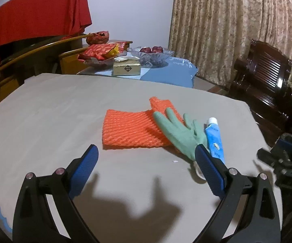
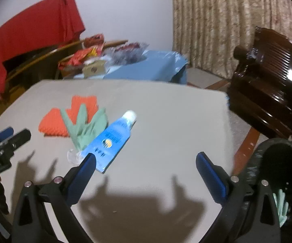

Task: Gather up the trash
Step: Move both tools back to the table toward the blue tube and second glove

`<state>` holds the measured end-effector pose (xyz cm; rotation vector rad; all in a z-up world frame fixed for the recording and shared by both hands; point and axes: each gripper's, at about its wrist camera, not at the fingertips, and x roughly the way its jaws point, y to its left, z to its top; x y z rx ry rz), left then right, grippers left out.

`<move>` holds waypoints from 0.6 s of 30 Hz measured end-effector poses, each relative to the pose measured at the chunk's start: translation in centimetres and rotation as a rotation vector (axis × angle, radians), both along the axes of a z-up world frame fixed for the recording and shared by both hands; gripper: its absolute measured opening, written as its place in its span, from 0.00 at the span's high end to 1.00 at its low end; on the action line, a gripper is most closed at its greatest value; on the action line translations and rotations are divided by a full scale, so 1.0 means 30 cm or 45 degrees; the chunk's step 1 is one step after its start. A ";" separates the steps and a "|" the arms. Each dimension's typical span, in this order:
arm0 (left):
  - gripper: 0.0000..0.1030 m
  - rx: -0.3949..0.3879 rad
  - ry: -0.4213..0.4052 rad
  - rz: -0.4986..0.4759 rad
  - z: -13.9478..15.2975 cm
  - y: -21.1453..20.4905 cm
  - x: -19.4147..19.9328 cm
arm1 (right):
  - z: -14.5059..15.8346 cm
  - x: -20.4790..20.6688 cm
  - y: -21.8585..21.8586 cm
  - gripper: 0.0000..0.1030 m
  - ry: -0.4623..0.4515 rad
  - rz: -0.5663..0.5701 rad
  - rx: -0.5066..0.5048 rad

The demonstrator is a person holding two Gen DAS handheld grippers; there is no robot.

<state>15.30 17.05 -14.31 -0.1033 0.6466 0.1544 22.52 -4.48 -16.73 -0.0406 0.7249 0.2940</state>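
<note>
Grey cloth (image 1: 54, 109) covers the table. Nearest, the left gripper (image 1: 146, 160) and right gripper (image 2: 146, 162) are held wide open over it, with nothing gripped. Beyond lies a blue tube (image 2: 113, 139), its white cap pointing far-right, touched on the left by a green glove (image 1: 178, 129), fingers pointing away, overlapping orange foam netting (image 1: 129, 129). A black bin (image 2: 277, 162) is seen at right.

Both wrist views face forward, low — sharing the table (image 1: 64, 105).
</note>
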 end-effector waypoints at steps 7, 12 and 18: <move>0.09 -0.013 0.023 0.013 -0.034 0.031 0.023 | -0.073 0.033 0.087 0.06 0.057 0.067 -0.053; 0.09 -0.023 0.032 0.021 -0.052 0.039 0.037 | -0.106 0.060 0.134 0.06 0.087 0.106 -0.085; 0.09 -0.041 0.035 0.027 -0.063 0.047 0.048 | -0.120 0.077 0.163 0.06 0.093 0.123 -0.100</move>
